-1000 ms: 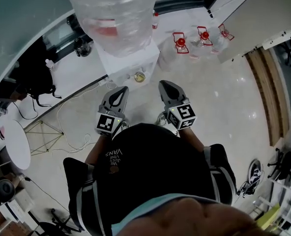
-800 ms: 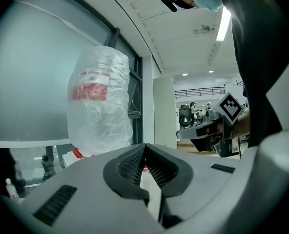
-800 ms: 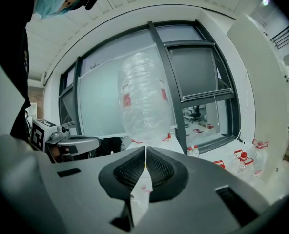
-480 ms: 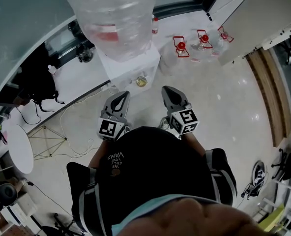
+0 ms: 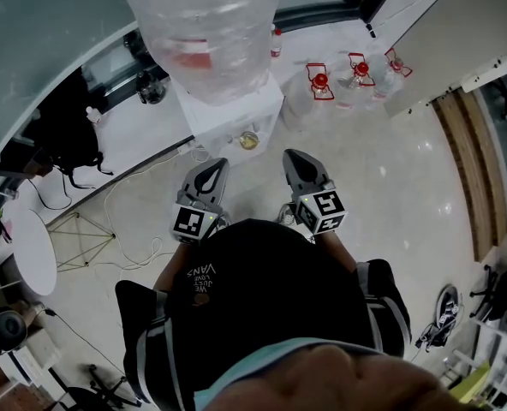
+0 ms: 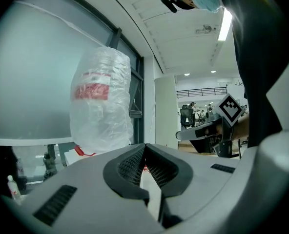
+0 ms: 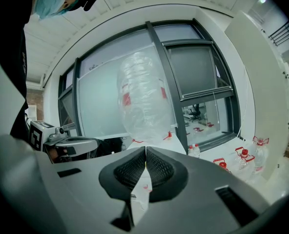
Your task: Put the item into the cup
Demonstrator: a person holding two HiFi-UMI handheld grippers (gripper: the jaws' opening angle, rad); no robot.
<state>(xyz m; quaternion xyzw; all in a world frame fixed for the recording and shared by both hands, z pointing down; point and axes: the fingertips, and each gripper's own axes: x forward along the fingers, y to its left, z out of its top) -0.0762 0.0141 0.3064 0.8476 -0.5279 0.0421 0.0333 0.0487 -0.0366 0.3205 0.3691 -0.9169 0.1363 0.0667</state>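
Observation:
In the head view a small cup [image 5: 248,140] with something yellowish in it stands in the white water dispenser [image 5: 228,110], under a big plastic-wrapped bottle [image 5: 204,32]. My left gripper [image 5: 212,163] and right gripper [image 5: 292,155] are held side by side, just short of the dispenser and pointing at it. The left gripper [image 6: 144,145] is shut, its ribbed pads meeting with nothing between them. The right gripper [image 7: 145,148] is shut the same way, empty. Each gripper view shows the other gripper at its edge. No loose item shows in any view.
Several spare water jugs with red caps [image 5: 320,82] stand on the floor to the dispenser's right, by the window wall. Cables [image 5: 125,221] trail over the floor at the left, near a round white table [image 5: 26,251]. A wooden strip [image 5: 468,169] runs along the right.
The head view has drifted a little. Both grippers keep their places side by side in front of the dispenser.

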